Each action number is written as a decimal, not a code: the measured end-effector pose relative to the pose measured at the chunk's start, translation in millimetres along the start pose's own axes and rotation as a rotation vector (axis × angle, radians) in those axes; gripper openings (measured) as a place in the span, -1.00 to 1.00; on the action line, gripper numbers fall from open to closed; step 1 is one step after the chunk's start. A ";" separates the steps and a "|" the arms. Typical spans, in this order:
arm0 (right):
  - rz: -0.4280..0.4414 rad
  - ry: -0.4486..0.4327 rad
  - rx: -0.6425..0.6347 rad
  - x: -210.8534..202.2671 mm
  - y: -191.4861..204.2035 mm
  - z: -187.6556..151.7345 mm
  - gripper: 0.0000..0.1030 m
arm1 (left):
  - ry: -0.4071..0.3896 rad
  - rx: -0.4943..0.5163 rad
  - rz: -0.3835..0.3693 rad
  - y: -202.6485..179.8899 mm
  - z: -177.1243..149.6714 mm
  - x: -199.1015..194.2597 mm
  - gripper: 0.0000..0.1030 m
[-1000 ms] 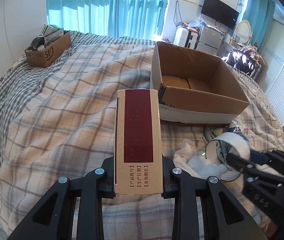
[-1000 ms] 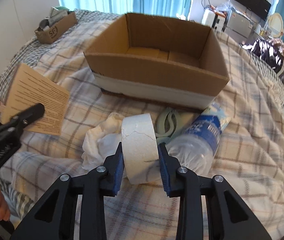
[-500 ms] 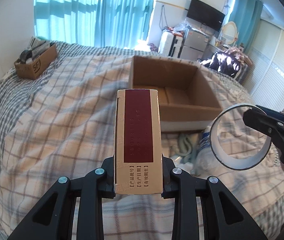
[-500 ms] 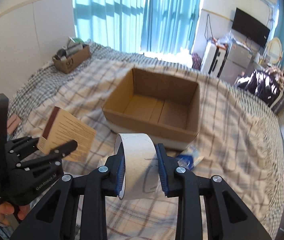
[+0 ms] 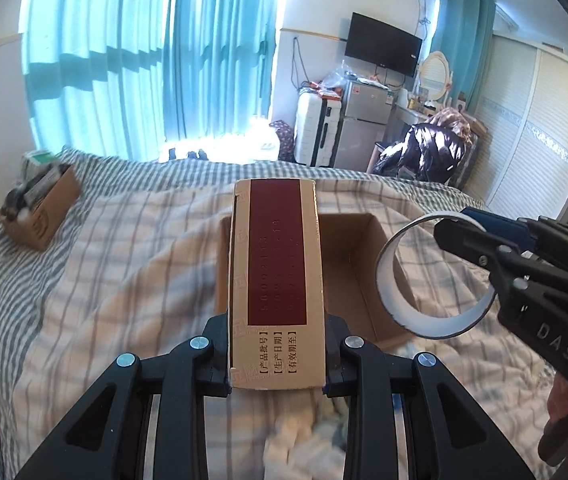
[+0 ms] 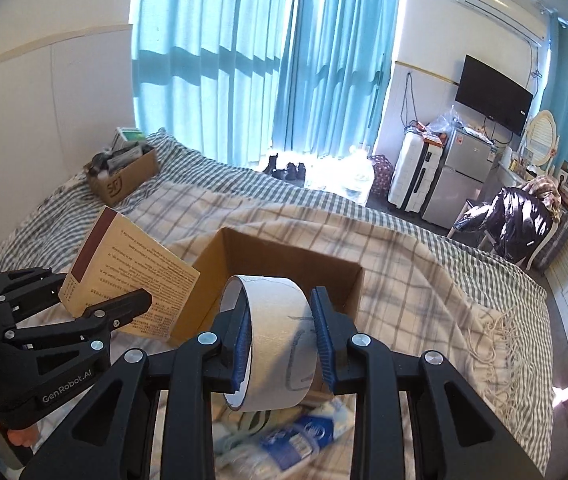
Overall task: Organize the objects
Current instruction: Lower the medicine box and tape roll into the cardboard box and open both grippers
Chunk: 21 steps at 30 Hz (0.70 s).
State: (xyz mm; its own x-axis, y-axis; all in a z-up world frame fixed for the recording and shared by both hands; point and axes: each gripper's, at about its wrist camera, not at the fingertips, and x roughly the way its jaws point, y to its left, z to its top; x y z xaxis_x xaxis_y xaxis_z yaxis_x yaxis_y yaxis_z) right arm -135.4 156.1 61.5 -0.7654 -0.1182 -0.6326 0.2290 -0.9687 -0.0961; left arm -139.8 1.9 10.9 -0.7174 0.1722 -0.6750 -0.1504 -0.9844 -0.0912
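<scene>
Raised tape roll (image 6: 273, 336) in right hand-held gripper (image 6: 279, 336), left hand-held gripper (image 5: 277, 352) clamping carton (image 5: 275, 276), cardboard box (image 5: 368, 264) beyond.

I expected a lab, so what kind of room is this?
Most likely a lived-in bedroom: a bed with a plaid blanket, teal curtains over the window, and a wall-mounted TV above a small fridge.

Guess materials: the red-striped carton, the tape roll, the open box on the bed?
Carton: thin paperboard, matte tan with printed maroon panel; crisp folded edges.
Tape roll: looks like paper masking tape, matte off-white with pen marks; could be another tape type.
Open box: corrugated cardboard, raw brown, by its thick walls.
</scene>
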 end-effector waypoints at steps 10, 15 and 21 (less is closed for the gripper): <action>0.015 0.105 0.083 99.0 -46.6 -36.7 -0.46 | 0.106 -0.007 -0.010 -5.5 -11.2 104.3 -0.43; 0.029 0.121 0.111 112.6 -59.3 -50.1 -0.46 | 0.132 -0.014 -0.002 -11.1 -19.2 122.0 -0.39; 0.007 0.099 0.158 96.9 -63.9 -45.7 0.40 | 0.119 -0.007 0.007 -15.6 -17.9 105.8 0.51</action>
State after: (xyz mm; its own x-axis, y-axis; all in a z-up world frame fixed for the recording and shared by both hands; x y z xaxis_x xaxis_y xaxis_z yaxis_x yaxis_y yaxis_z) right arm -196.7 216.6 -28.8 -0.6992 -0.1104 -0.7064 0.1307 -0.9911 0.0255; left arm -201.2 34.8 -72.2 -0.6326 0.1604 -0.7577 -0.1406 -0.9858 -0.0913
